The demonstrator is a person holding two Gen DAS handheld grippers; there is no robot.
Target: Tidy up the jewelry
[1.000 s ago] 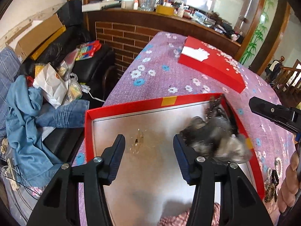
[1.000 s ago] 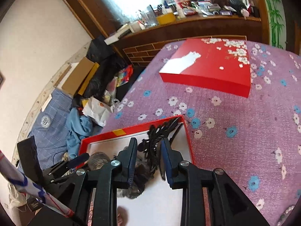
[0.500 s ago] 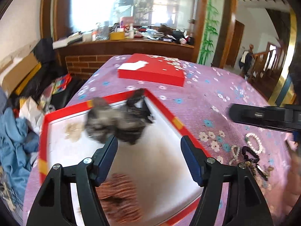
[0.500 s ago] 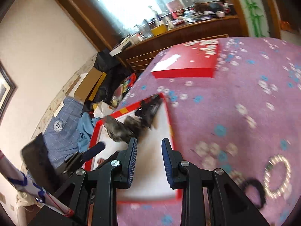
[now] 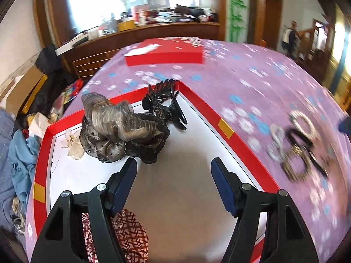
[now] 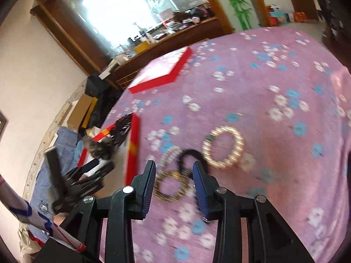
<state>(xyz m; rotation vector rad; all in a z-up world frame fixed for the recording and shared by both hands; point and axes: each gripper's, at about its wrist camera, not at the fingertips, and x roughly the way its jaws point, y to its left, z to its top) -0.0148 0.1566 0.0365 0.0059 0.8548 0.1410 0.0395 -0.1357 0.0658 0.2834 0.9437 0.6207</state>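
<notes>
A red tray (image 5: 237, 140) with a white floor holds a grey-and-black fabric hair bow (image 5: 122, 131), a black claw clip (image 5: 164, 107), a clear flower clip (image 5: 73, 142) and a checked scrunchie (image 5: 129, 236). My left gripper (image 5: 173, 168) hangs open over the tray's bare floor, nothing between its fingers. On the purple flowered cloth right of the tray lie a pearl bracelet (image 6: 223, 146), a black scrunchie (image 6: 188, 157), a small pale bracelet (image 6: 169, 155) and a gold-and-black bracelet (image 6: 171, 186). My right gripper (image 6: 174, 175) hovers above these, its jaws opening, pressing on nothing.
A closed red box lid (image 5: 164, 52) lies farther back on the cloth; it shows again as the lid (image 6: 162, 70) in the right wrist view. Clothes, bags and cardboard boxes (image 5: 24, 87) are piled left of the table. A wooden counter (image 5: 142, 32) stands behind.
Both grippers swung right, away from the bow and clip in the tray. The right one left the tray and now sits over the bracelets, wider. The left jaws widened.
</notes>
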